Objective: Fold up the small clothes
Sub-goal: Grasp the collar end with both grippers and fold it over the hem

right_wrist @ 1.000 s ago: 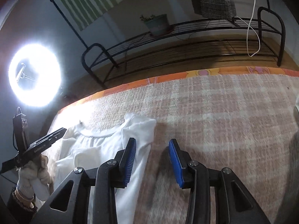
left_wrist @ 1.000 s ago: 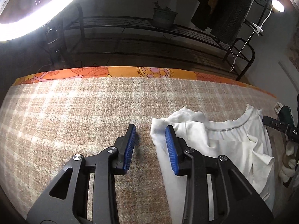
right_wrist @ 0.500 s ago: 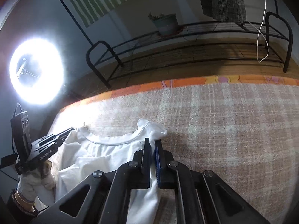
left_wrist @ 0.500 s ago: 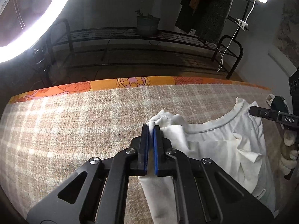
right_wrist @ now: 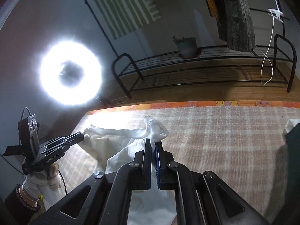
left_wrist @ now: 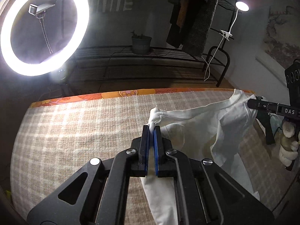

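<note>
Pinching the white shirt (left_wrist: 202, 123) at both shoulders: my left gripper (left_wrist: 151, 129) and right gripper (right_wrist: 152, 142) each clamp a bunched corner, the cloth stretched between them above the plaid blanket (left_wrist: 75, 131).

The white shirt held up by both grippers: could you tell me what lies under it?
Under the white shirt the checked blanket shows beneath the lifted part. Nearer the camera, hanging cloth and the left gripper cover whatever lies below.

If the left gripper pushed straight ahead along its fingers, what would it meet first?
The left gripper is shut on the white shirt, whose bunched shoulder sits just past the fingers. Beyond that, probably the plaid cover; depth is unclear.
</note>
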